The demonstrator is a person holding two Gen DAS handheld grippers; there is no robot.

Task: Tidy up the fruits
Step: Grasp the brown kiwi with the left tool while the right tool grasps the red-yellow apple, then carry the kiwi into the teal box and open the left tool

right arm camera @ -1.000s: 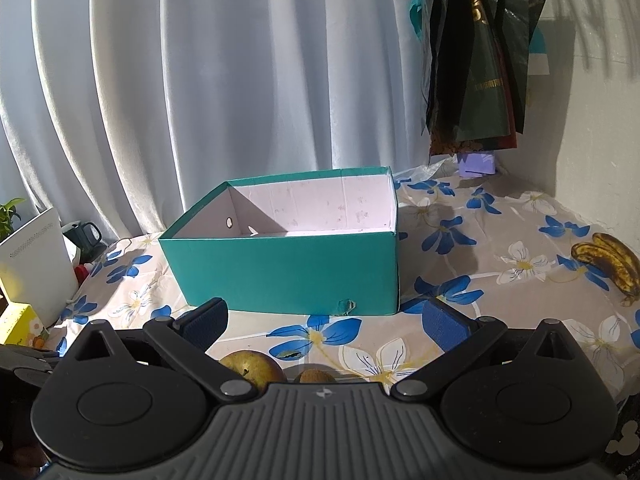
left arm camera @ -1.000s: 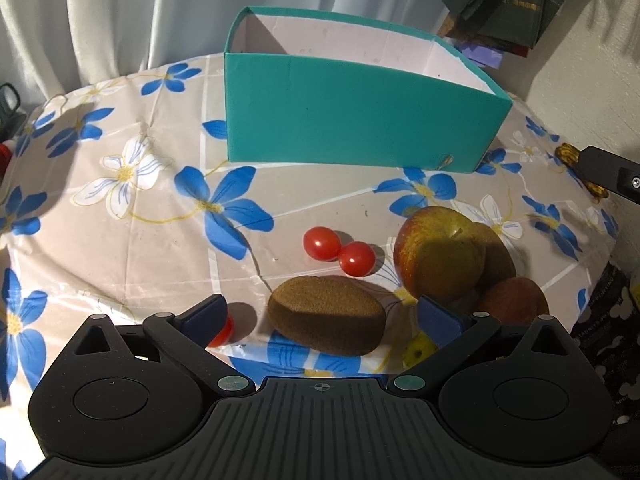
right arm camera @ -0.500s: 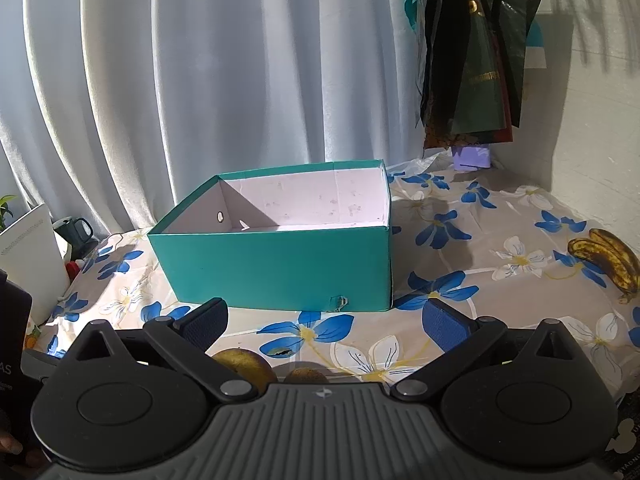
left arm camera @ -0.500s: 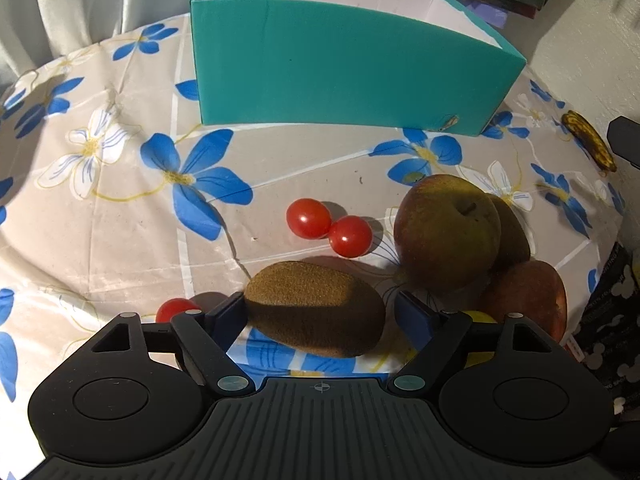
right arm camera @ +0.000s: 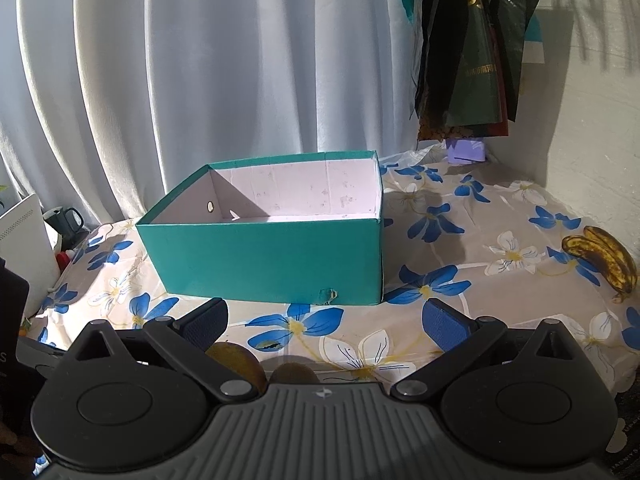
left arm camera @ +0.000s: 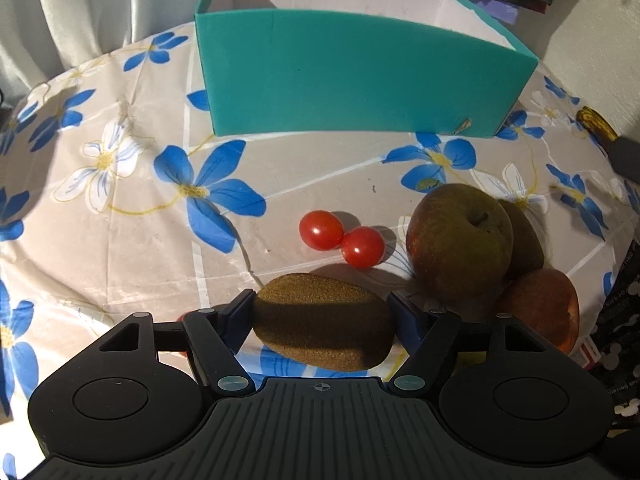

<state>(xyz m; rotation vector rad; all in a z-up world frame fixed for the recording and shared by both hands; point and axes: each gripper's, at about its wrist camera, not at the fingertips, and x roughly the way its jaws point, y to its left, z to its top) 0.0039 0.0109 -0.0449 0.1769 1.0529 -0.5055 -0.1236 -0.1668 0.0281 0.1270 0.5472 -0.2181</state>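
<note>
At the bottom centre of the left wrist view, the left gripper (left arm camera: 322,314) straddles a kiwi (left arm camera: 322,326) that lies lengthwise between the two blue pads. The jaws are closing; the left pad meets the kiwi's end, while contact at the right pad cannot be confirmed. The kiwi rests on the flowered cloth (left arm camera: 120,216). Just above it, at centre, two tomatoes (left arm camera: 340,238) touch each other. Part of a third red fruit shows behind the left finger (left arm camera: 236,314). At centre right an apple (left arm camera: 458,240) stands stem up, with a darker fruit close behind it and a reddish fruit (left arm camera: 540,304) at its lower right. The teal box (left arm camera: 352,84) fills the upper centre, open side up, its white interior visible. A banana (left arm camera: 596,126) shows only as a tip at the right edge.

In the right wrist view, the right gripper (right arm camera: 326,320) sits at the bottom, jaws wide with nothing between the pads. The box (right arm camera: 272,258) stands at centre and appears empty as far as its interior shows. This view shows the whole banana (right arm camera: 604,258) at right, lying well apart from the box, plus a white curtain (right arm camera: 200,60) across the upper frame and dark bags (right arm camera: 472,44) hanging at upper right. Of the fruit group, only two rounded tops appear at the bottom, above the gripper body; the kiwi and tomatoes cannot be identified here.
</note>
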